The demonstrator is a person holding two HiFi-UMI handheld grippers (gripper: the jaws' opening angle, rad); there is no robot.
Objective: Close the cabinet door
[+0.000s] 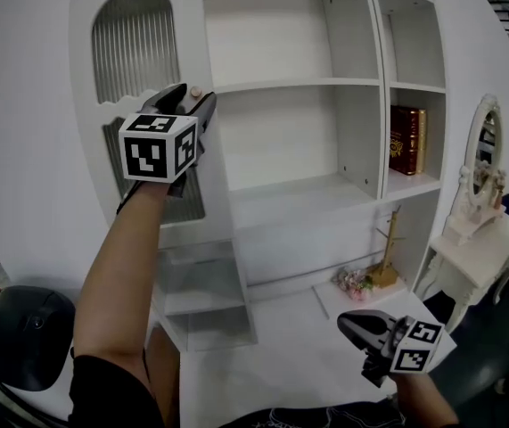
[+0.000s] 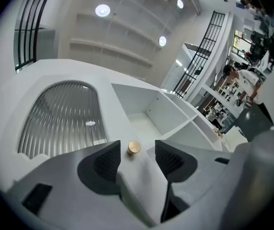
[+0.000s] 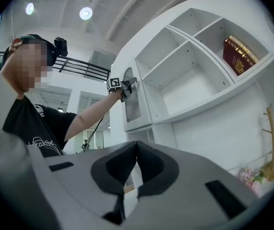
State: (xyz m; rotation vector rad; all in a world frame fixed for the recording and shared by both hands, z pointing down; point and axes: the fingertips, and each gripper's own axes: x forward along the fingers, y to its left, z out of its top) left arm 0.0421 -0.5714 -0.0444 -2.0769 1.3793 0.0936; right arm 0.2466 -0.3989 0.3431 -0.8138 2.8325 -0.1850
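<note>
White ribbed-glass door [image 1: 83, 87] left of open shelves [image 1: 299, 86], brass knob [image 2: 134, 147] between left gripper [image 2: 137, 154] jaws, jaws spread, not pressing knob, right gripper [image 3: 137, 147] low at right, jaws together, empty

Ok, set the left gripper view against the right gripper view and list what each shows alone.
Left gripper view only: the gold knob sitting between the left gripper's open jaws, with no pad pressing on it.
Right gripper view only: the red book standing in its compartment, and the right gripper with its jaws together and nothing between them.
Both: the cabinet door with its ribbed arched panel, and the bare white shelves beside it.
</note>
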